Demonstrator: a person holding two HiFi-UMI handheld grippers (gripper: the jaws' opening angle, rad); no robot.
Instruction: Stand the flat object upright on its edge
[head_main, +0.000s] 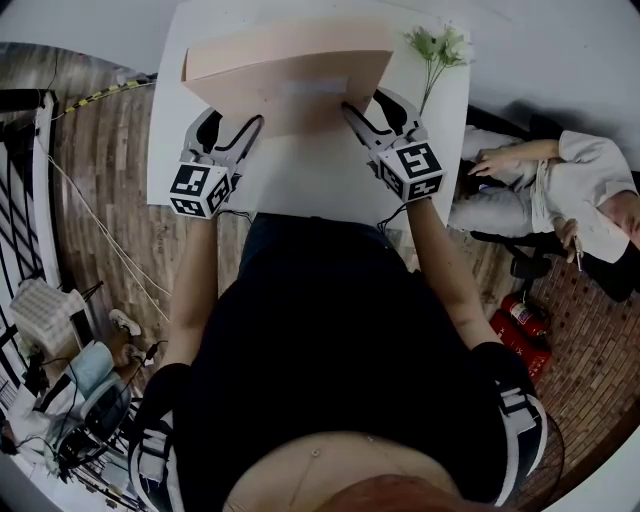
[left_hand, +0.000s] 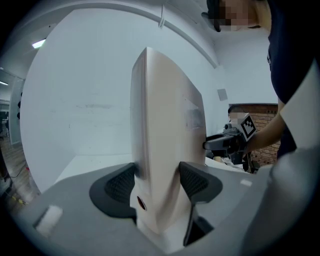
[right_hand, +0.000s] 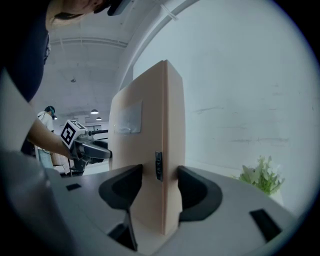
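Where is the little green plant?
In the head view, the green plant sits near the far right corner of the white table, just right of the peach box.

A white table (head_main: 310, 185) is seen from above, set on a floor of brown wooden planks (head_main: 100, 170); at the right this gives way to a reddish brick pattern (head_main: 590, 360), where a red fire extinguisher (head_main: 520, 318) is seen lying. A plain white wall (right_hand: 240, 75) is shown rising behind the table, and a small patch of brick wall (left_hand: 265, 116) can be made out farther off. Cool ceiling lights (right_hand: 94, 111) are seen in a deeper part of the room, and a black railing (head_main: 22, 180) is set along the left edge of the plank floor.
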